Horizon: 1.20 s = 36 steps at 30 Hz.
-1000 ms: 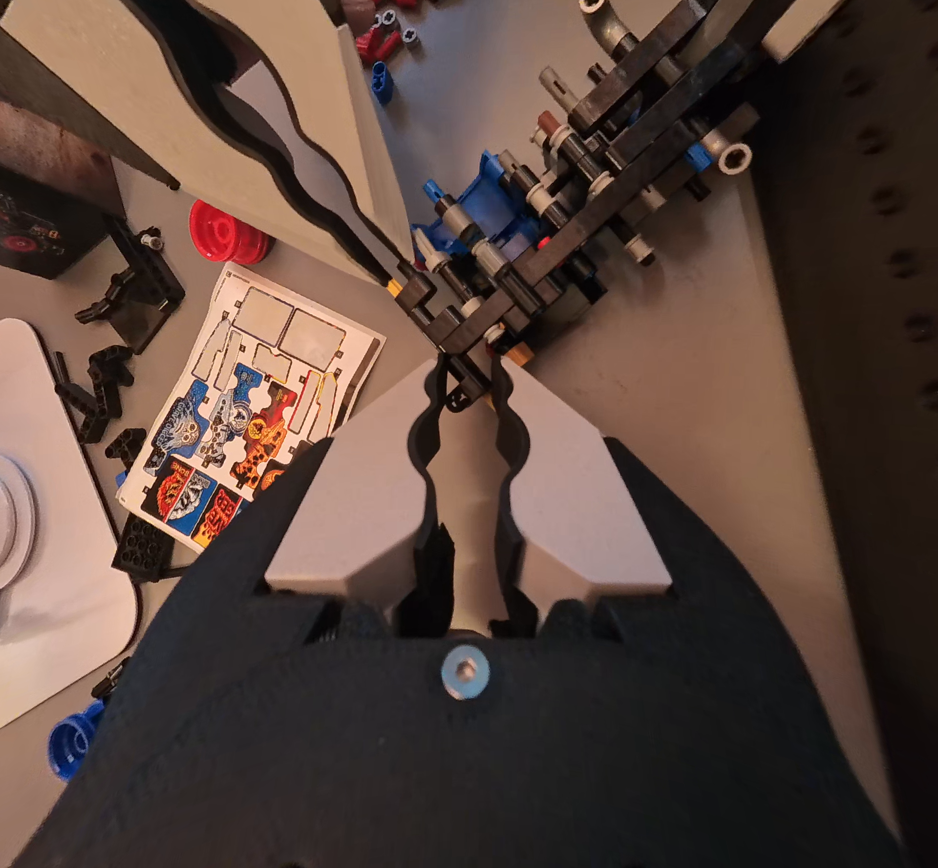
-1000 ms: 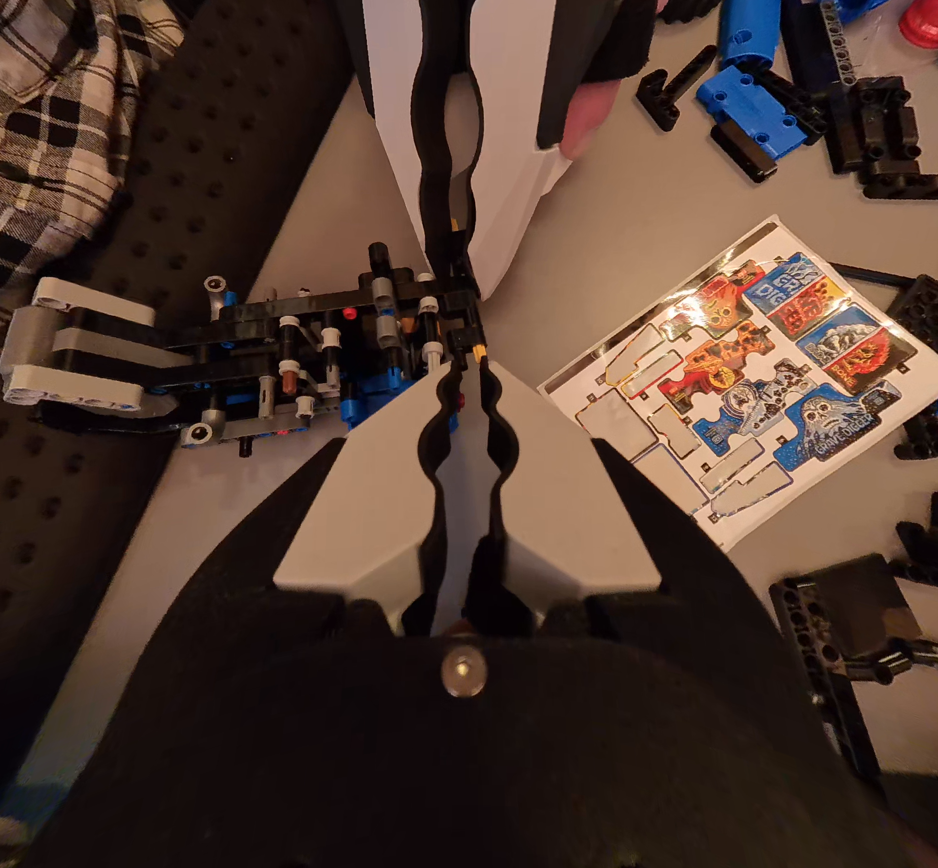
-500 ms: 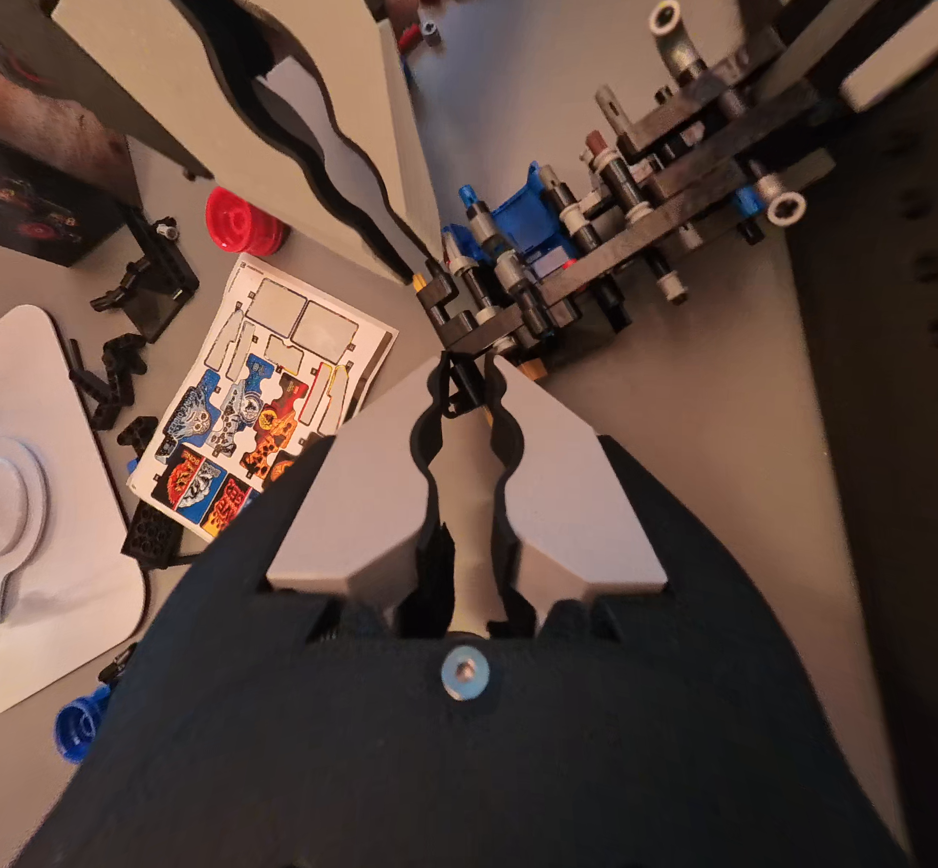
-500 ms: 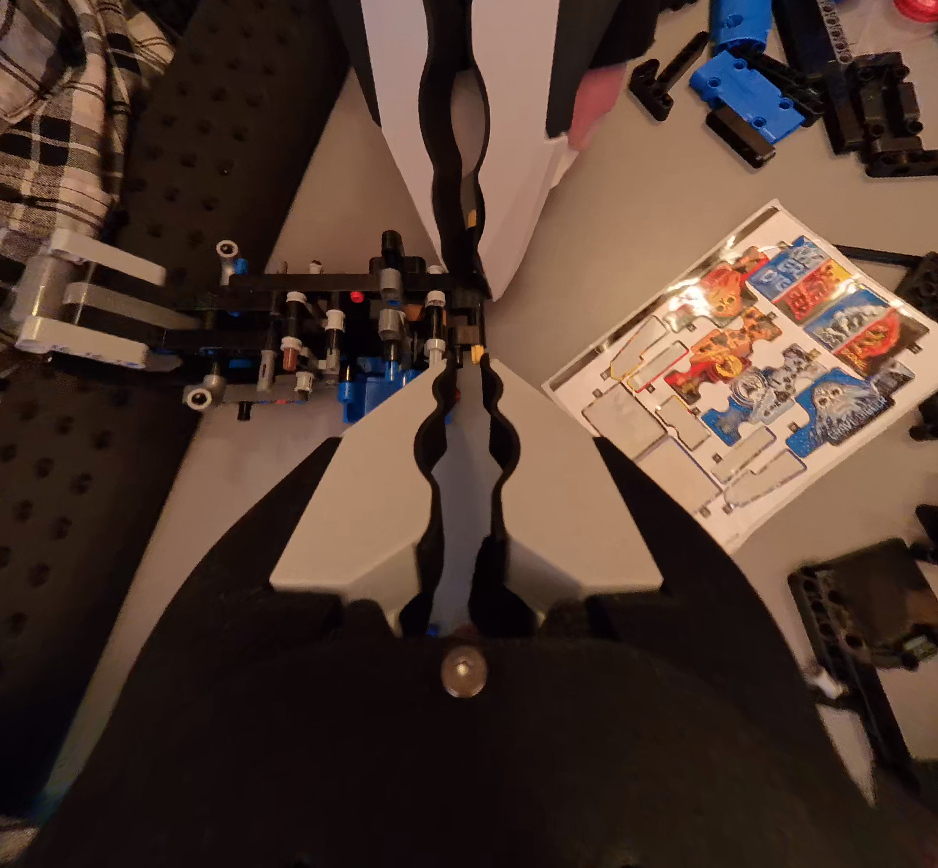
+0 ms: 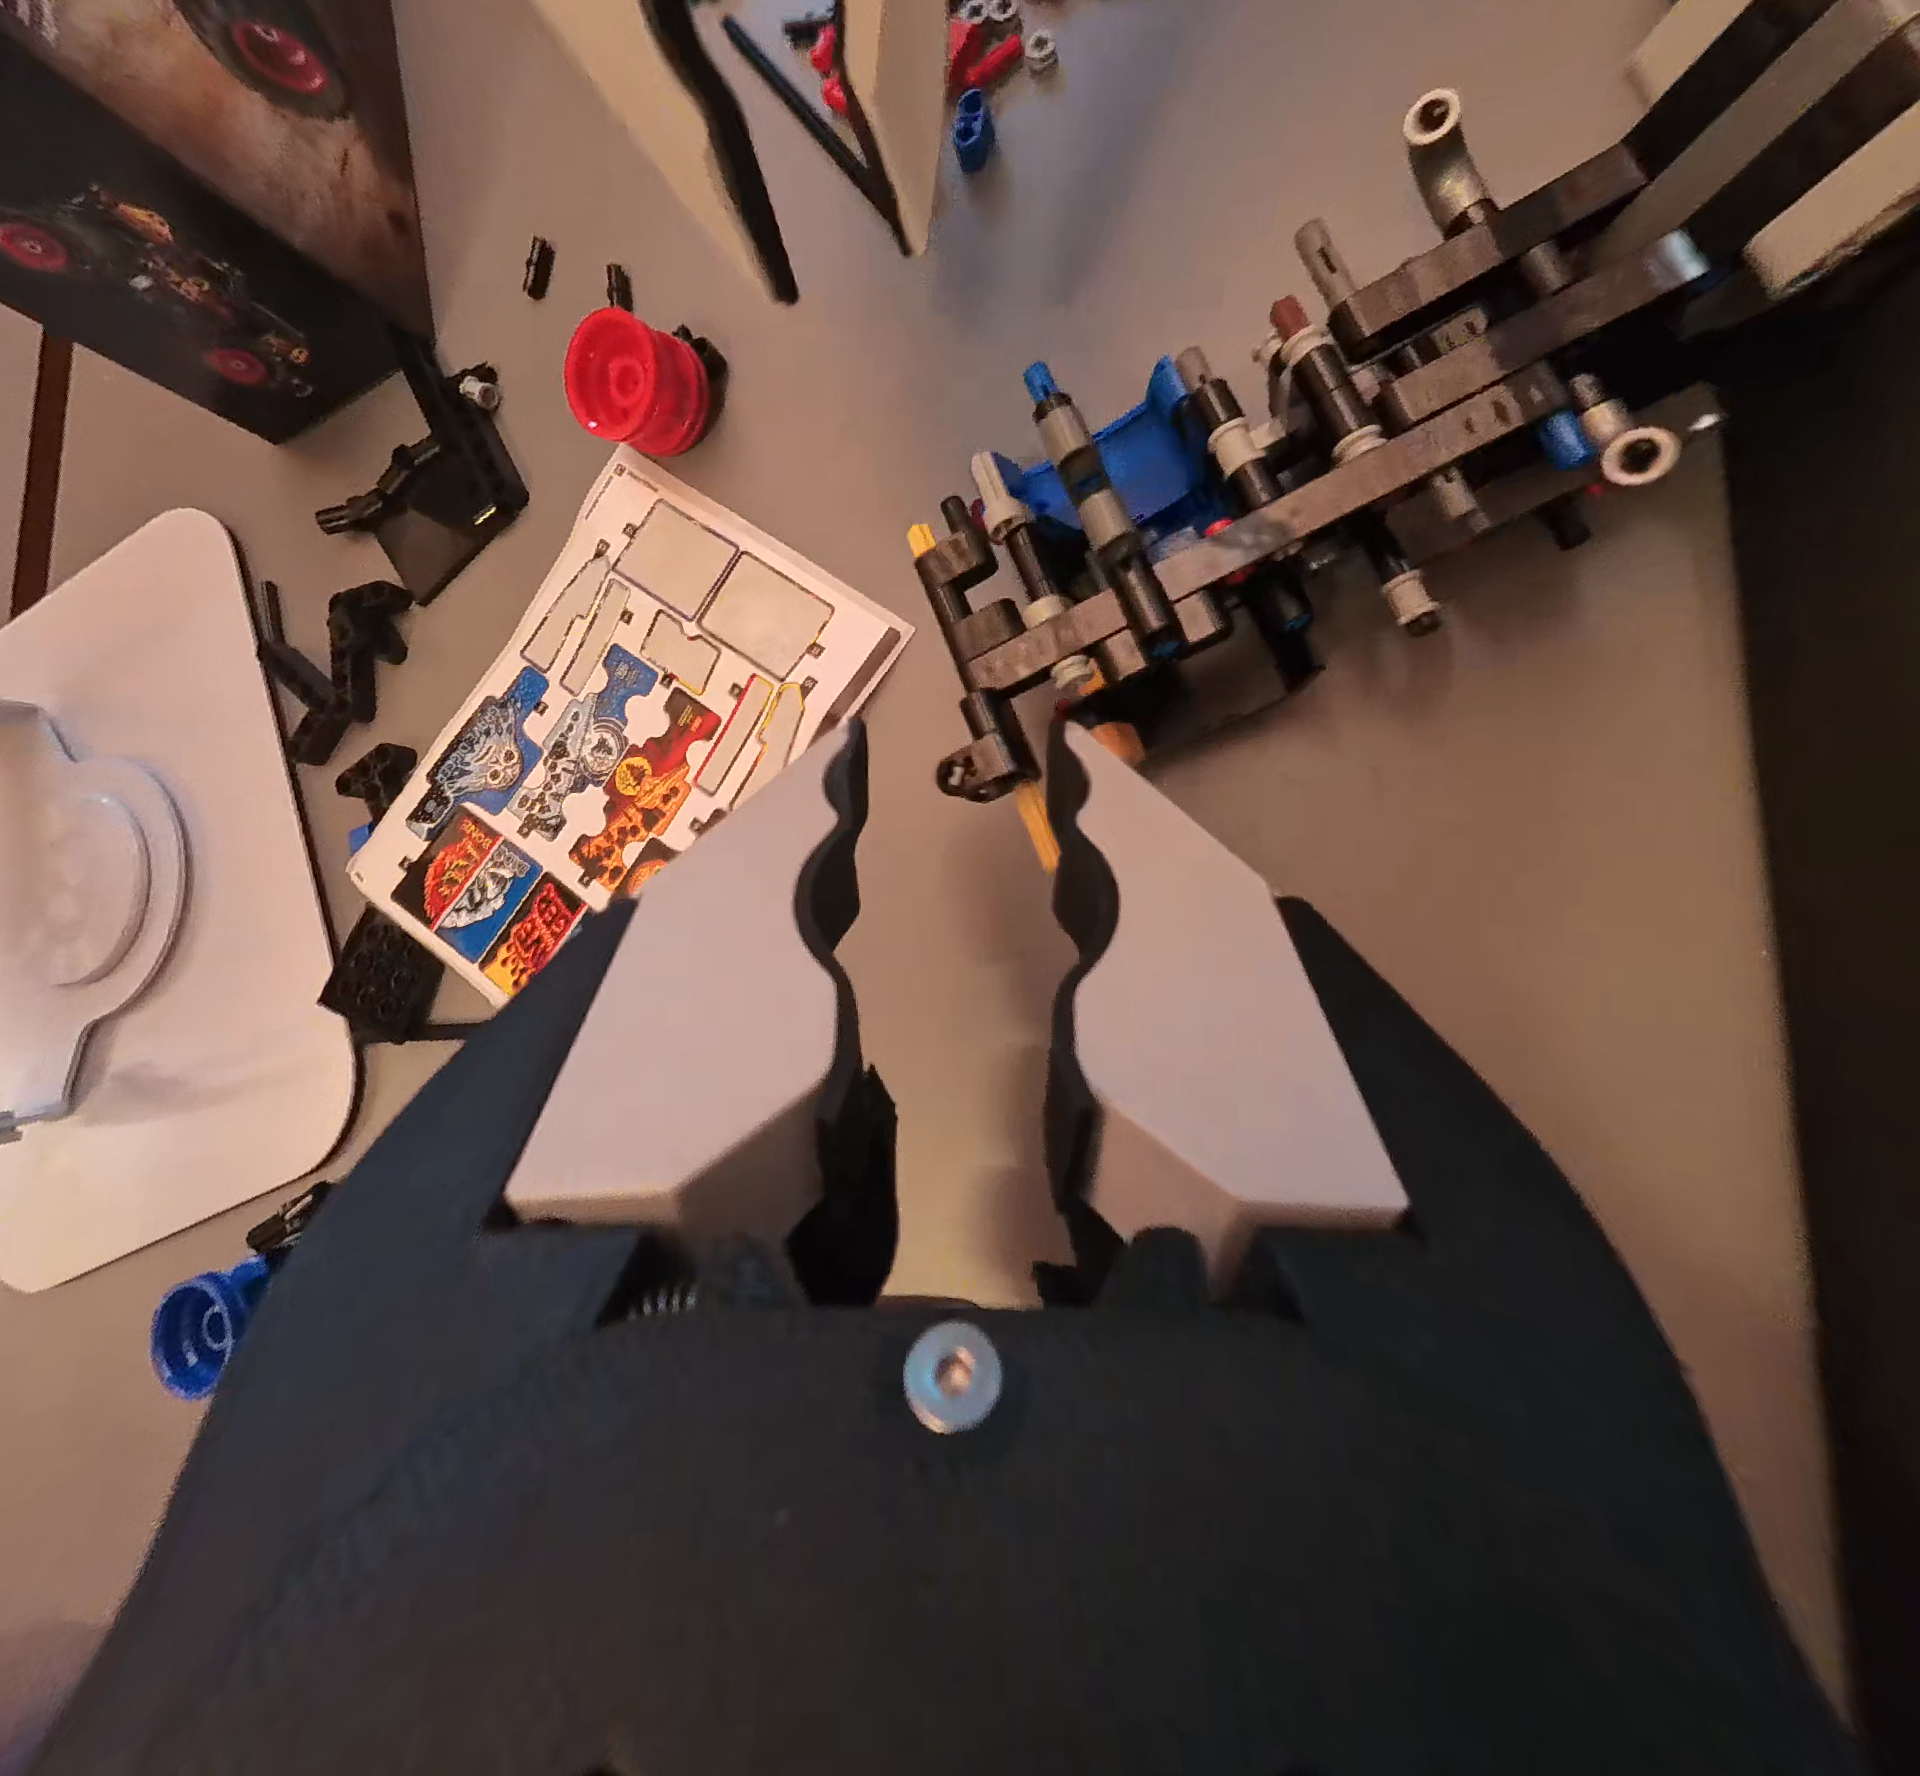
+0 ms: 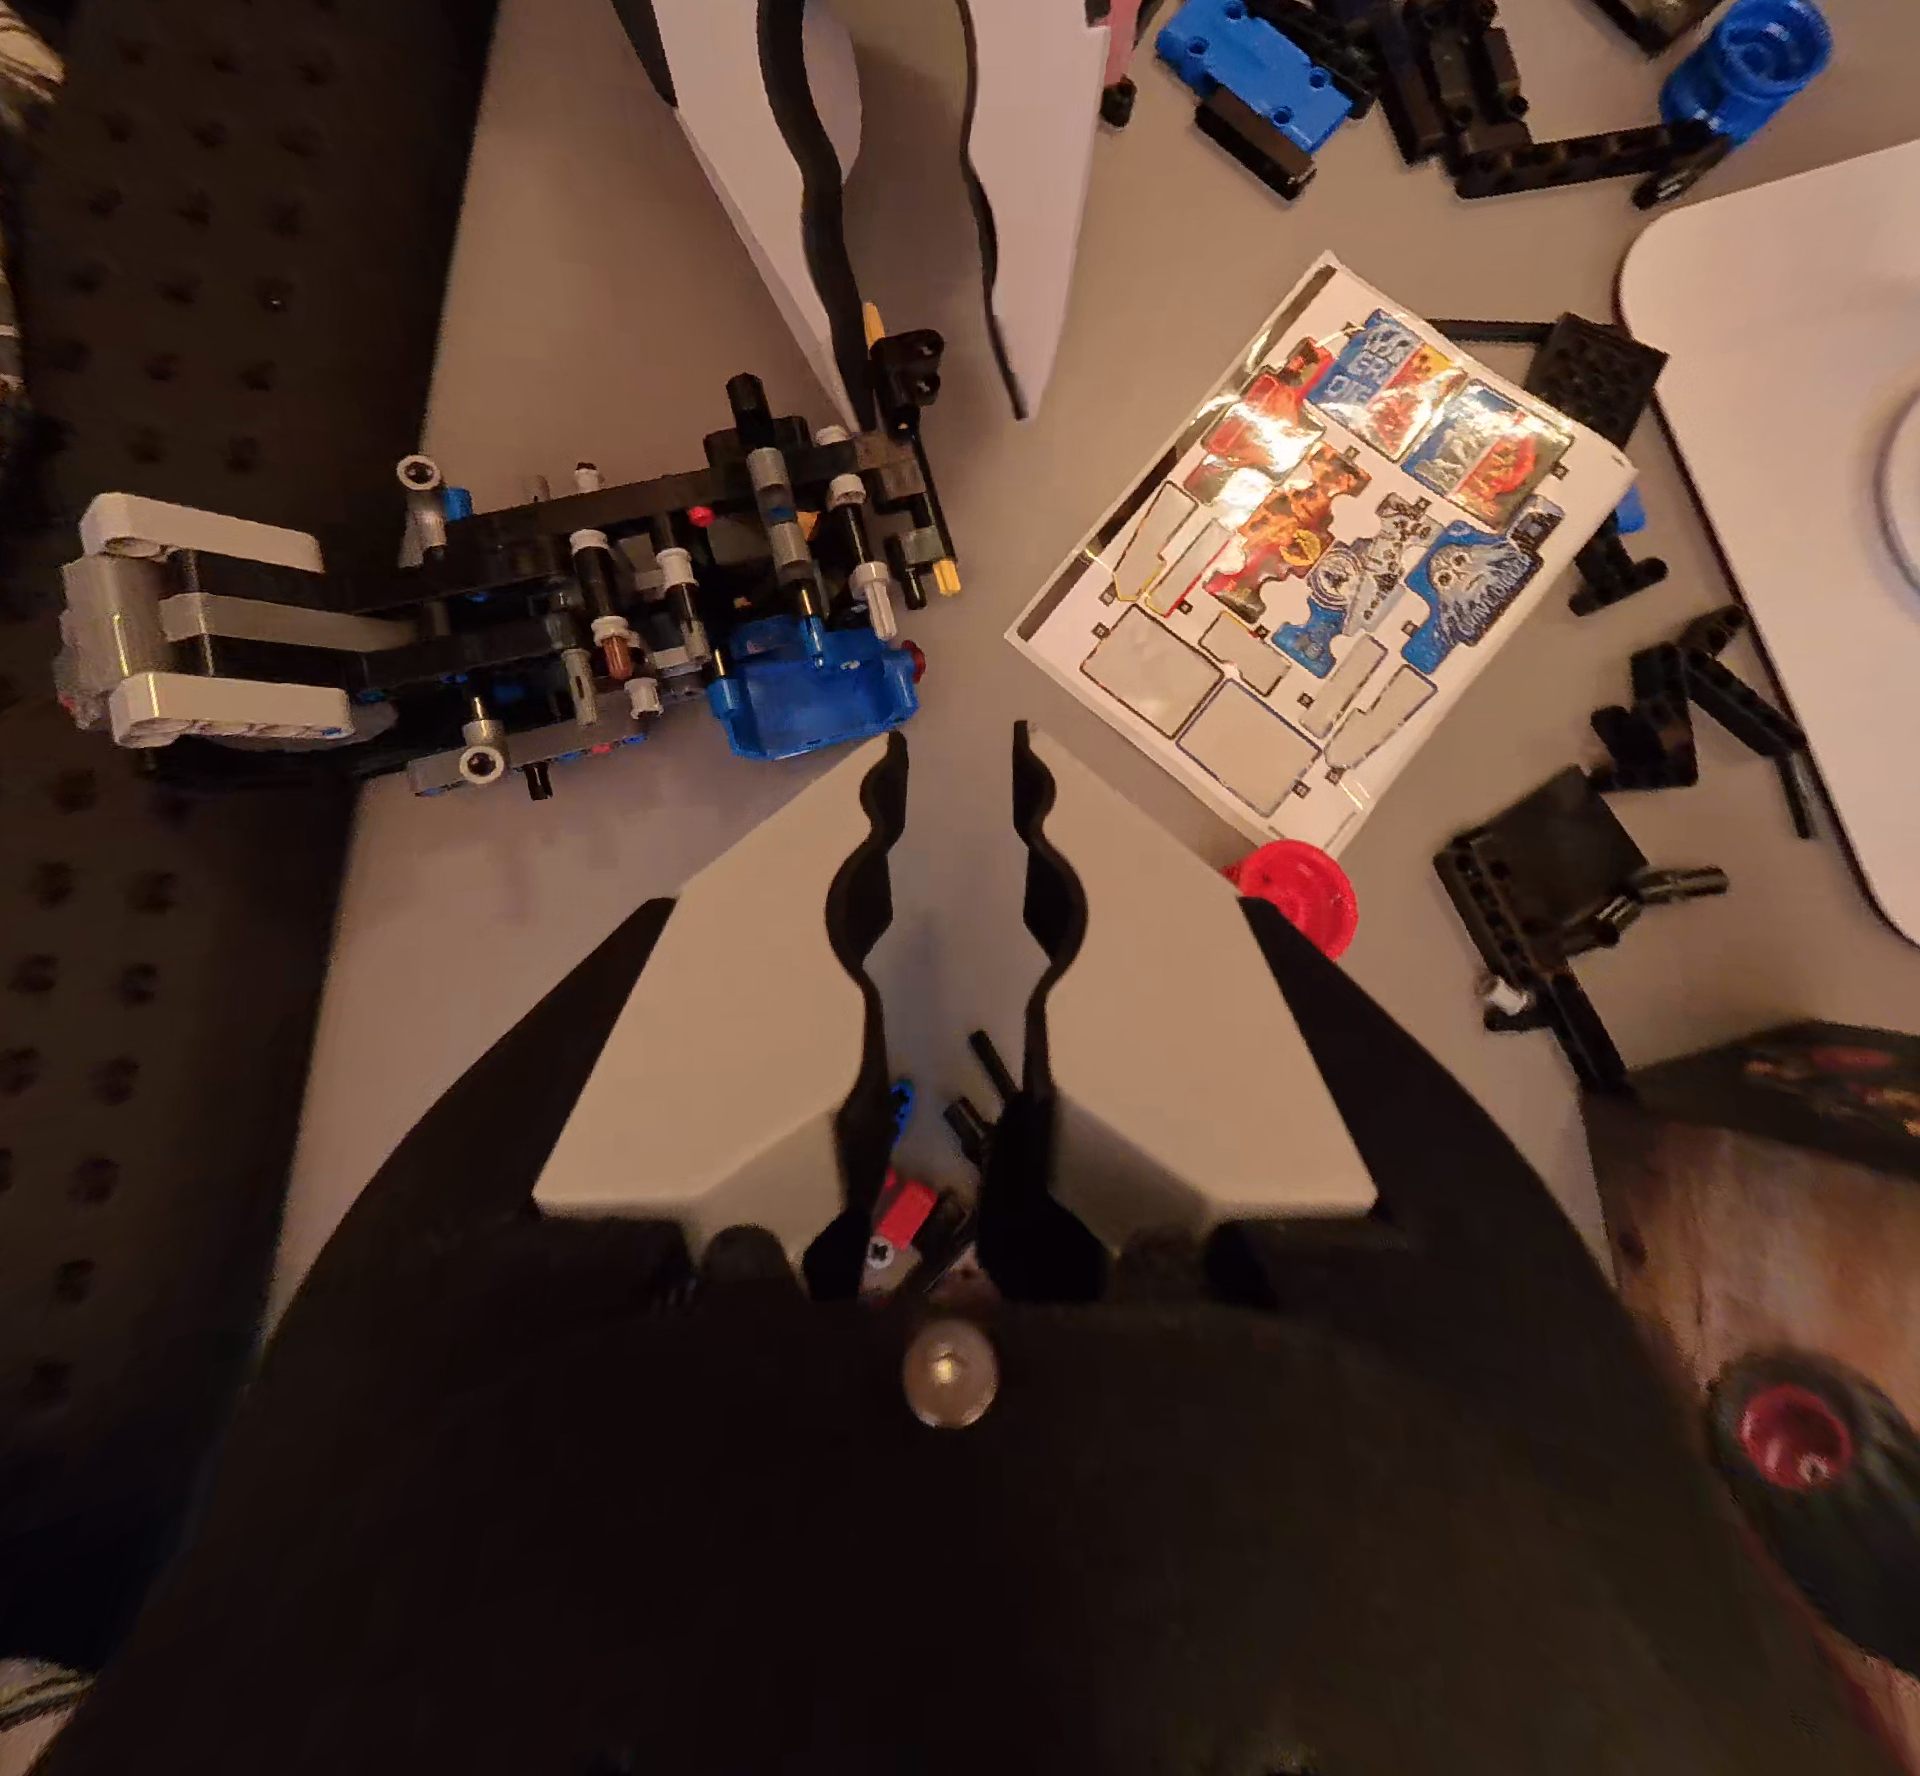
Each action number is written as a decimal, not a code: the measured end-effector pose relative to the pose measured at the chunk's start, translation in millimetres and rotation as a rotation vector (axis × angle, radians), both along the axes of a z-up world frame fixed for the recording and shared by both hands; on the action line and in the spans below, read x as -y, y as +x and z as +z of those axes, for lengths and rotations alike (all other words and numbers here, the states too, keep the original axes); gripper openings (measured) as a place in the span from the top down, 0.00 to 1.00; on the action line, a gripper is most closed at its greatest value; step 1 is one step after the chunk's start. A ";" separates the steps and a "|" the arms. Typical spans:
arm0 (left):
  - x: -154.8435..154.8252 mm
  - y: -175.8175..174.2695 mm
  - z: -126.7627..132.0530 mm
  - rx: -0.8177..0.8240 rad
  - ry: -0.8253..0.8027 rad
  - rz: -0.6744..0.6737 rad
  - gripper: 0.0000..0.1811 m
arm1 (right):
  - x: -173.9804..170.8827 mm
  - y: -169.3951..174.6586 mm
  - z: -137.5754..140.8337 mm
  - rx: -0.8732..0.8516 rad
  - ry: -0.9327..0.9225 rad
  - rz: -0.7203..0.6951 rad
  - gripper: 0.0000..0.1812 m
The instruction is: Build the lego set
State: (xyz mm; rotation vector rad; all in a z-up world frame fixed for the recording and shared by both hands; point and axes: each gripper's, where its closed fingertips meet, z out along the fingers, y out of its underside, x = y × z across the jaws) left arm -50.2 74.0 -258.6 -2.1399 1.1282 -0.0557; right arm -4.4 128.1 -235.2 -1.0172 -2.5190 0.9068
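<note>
My left hand-held gripper [image 5: 956, 750], black-bodied with white wavy-edged fingers, points up-frame with jaws parted. My matching right hand-held gripper [image 6: 956, 739] gapes likewise, holding nothing.

— Where do your two cameras sit?

— Each rides on its own tool and looks steeply down its fingers at the counter [image 5: 1299, 947]. Your left tool [image 5: 956, 770] fills the lower half of the left wrist view; your right tool [image 6: 956, 739] does the same in the right one.

— Which way do they face?

— Toward each other. Each view catches the other tool's fingers coming in from the top edge.

— How near?

— Close above the counter; single pins are readable.

— What do both see?

— The black-and-blue lego assembly [image 5: 1247, 521] [image 6: 665, 604], the sticker sheet [image 5: 644, 698] [image 6: 1320, 563], and the red wheel hub [image 5: 634, 381] [image 6: 1299, 895].
</note>
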 end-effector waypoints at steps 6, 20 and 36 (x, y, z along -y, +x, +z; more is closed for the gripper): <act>-26.9 -29.1 3.2 -0.129 0.120 0.148 0.84 | -4.8 3.6 -1.7 -0.033 -0.026 -0.065 0.89; 4.7 -33.4 3.9 -0.029 -0.019 0.213 0.80 | 19.6 7.8 -38.2 0.065 -0.039 -0.002 0.88; -25.3 -29.9 -8.1 -0.062 0.000 0.218 0.84 | 73.3 4.2 -43.0 0.104 -0.079 0.053 0.86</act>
